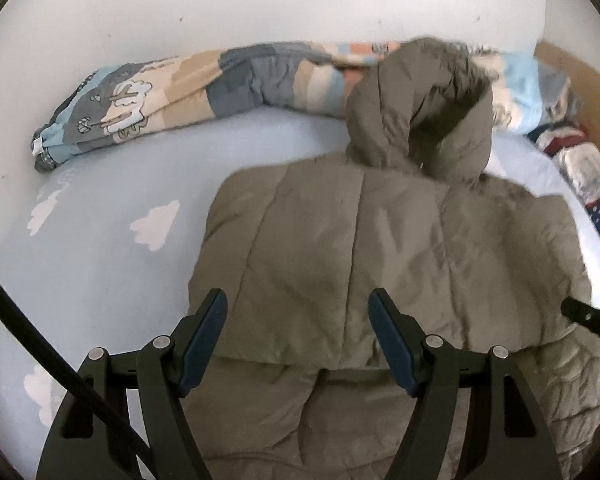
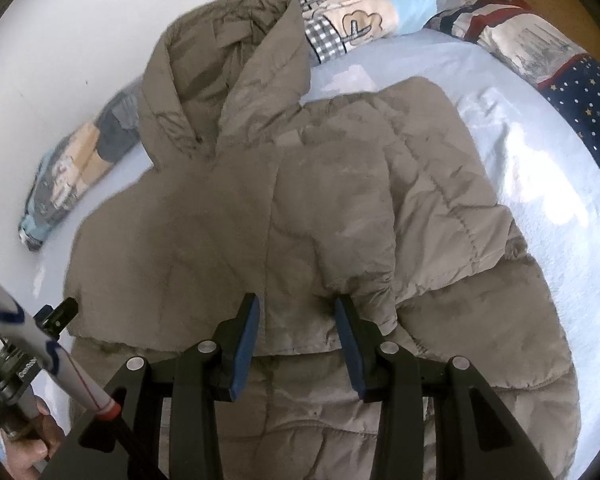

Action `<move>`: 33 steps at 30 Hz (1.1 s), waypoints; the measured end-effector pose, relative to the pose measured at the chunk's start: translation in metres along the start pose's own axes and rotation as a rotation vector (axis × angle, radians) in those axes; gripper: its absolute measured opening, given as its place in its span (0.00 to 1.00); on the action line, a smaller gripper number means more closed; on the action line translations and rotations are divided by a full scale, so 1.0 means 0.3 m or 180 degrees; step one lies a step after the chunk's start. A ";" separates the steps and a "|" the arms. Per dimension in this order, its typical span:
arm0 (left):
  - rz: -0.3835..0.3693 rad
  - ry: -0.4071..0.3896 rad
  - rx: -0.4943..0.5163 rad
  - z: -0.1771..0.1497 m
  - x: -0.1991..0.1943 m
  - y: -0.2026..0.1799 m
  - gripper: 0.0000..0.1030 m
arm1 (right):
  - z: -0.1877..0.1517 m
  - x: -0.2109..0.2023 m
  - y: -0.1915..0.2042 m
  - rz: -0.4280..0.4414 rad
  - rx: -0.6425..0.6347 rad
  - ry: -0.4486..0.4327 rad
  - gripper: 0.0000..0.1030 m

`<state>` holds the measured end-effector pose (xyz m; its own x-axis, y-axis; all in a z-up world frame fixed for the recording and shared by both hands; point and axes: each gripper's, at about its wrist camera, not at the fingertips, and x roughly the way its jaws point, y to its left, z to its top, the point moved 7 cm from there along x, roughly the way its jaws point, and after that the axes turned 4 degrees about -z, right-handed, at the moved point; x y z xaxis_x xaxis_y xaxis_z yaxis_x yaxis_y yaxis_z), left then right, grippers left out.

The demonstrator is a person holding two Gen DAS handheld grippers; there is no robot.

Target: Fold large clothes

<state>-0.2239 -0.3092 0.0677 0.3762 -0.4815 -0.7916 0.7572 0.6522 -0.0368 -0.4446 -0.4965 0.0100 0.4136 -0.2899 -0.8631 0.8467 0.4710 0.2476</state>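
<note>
An olive-brown padded hooded jacket (image 1: 340, 248) lies on the light blue bed sheet (image 1: 100, 240), its hood (image 1: 420, 108) toward the wall. Its sleeves are folded over the body, and a folded edge crosses near the fingers in both views. My left gripper (image 1: 298, 304) is open above the jacket's left half, holding nothing. My right gripper (image 2: 296, 308) is open over the jacket (image 2: 260, 208), its fingers either side of the folded sleeve cuff (image 2: 364, 292). The other gripper's tip (image 2: 58, 314) shows at the left of the right wrist view.
A rolled patchwork quilt (image 1: 160, 96) lies along the white wall behind the jacket. A navy starred and striped blanket (image 2: 580, 92) lies at the right. A wooden board (image 1: 572, 68) stands at the far right. A hand (image 2: 28, 444) holds a handle at lower left.
</note>
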 end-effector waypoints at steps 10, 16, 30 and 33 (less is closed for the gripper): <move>-0.0010 0.0115 0.0097 -0.012 -0.005 -0.013 0.70 | 0.009 -0.037 -0.023 0.0065 0.0111 -0.0005 0.42; -0.0038 -0.0047 0.0158 0.014 -0.051 -0.007 0.70 | 0.083 -0.166 -0.055 0.0173 0.0161 -0.0175 0.44; -0.0043 -0.0037 0.0316 0.009 -0.016 -0.049 0.70 | 0.700 -0.170 0.074 0.0185 0.0275 -0.0306 0.45; -0.0035 -0.0023 0.0350 0.004 -0.004 -0.058 0.70 | 0.832 -0.096 0.087 0.0128 0.0314 -0.0319 0.45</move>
<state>-0.2370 -0.3207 0.0700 0.3711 -0.4928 -0.7871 0.8151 0.5788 0.0219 -0.3507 -0.6838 0.1512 0.4750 -0.3566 -0.8045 0.8555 0.4012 0.3273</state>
